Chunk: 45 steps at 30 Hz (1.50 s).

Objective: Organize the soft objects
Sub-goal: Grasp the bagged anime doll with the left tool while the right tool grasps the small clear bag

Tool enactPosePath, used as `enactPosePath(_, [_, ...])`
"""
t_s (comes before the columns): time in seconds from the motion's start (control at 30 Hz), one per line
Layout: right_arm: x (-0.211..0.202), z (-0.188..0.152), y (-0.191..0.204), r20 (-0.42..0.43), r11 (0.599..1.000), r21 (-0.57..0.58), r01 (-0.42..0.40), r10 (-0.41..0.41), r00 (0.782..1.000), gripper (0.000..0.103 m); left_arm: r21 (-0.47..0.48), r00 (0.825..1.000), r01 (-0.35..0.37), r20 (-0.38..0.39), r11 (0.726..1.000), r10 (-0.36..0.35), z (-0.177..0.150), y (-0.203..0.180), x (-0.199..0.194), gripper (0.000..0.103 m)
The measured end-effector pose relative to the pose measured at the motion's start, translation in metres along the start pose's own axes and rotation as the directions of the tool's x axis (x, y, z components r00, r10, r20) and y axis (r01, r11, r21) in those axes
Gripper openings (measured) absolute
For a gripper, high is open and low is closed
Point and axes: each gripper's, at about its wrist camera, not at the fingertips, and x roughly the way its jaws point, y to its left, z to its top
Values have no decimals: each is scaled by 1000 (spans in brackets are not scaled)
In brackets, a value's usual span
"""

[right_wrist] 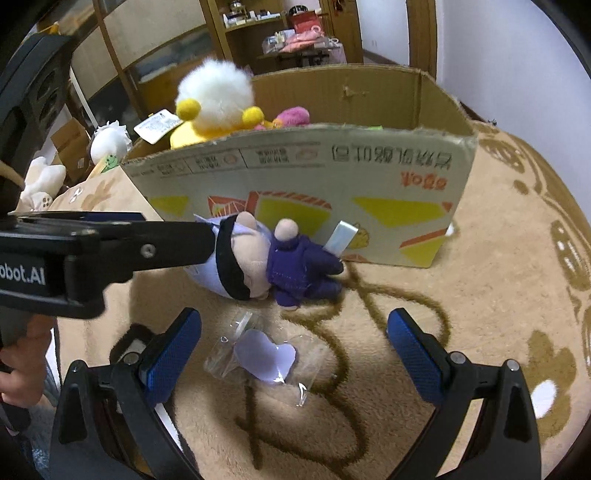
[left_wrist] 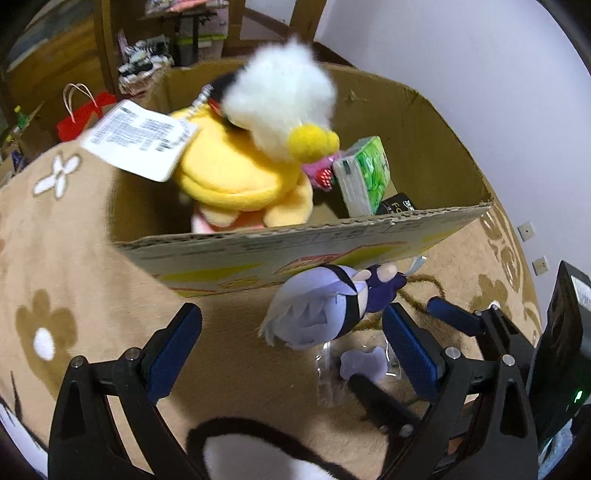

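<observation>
While both claws gaped wide and empty, the left claw (left_wrist: 291, 349) hovered just short of the doll (left_wrist: 325, 306) on the carpet (left_wrist: 74, 258) — the right claw (right_wrist: 294, 350) over a plastic packet (right_wrist: 266, 356), the box (right_wrist: 295, 177) beyond.

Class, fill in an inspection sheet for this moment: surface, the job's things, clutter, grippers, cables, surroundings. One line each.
Surface: tan carpet with flower patterns.
Job's things: yellow plush toy with a white fluffy head and paper tag in the cardboard box; a pink plush beside it; small doll in purple clothes lying on the carpet against the box front.
Clutter: clear plastic bag holding a lilac piece, on the carpet; green tissue pack in the box.
Grippers: left gripper open, empty, near the doll; right gripper open, empty, above the bag.
Cables: nothing seen.
Surroundings: wooden shelves, white wall, more plush toys left of the box.
</observation>
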Motion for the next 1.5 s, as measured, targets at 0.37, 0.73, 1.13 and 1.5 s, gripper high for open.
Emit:
enactPosePath(0.37, [32, -11, 23, -68, 998, -58, 14, -18, 998, 103, 13, 997, -10, -73, 1000, 11, 3, -2, 33, 97])
enactPosePath(0.73, [36, -28, 37, -65, 992, -110, 60, -68, 996, 103, 3, 998, -4, -65, 1000, 5, 1, 5, 39, 97])
enactPosePath(1.13, [34, -44, 32, -54, 996, -68, 49, -53, 997, 100, -1, 998, 22, -57, 1000, -22, -2, 6, 45, 83])
enactPosePath(1.5, [36, -52, 18, -53, 997, -57, 55, -58, 997, 97, 15, 995, 81, -52, 997, -80, -7, -4, 46, 55])
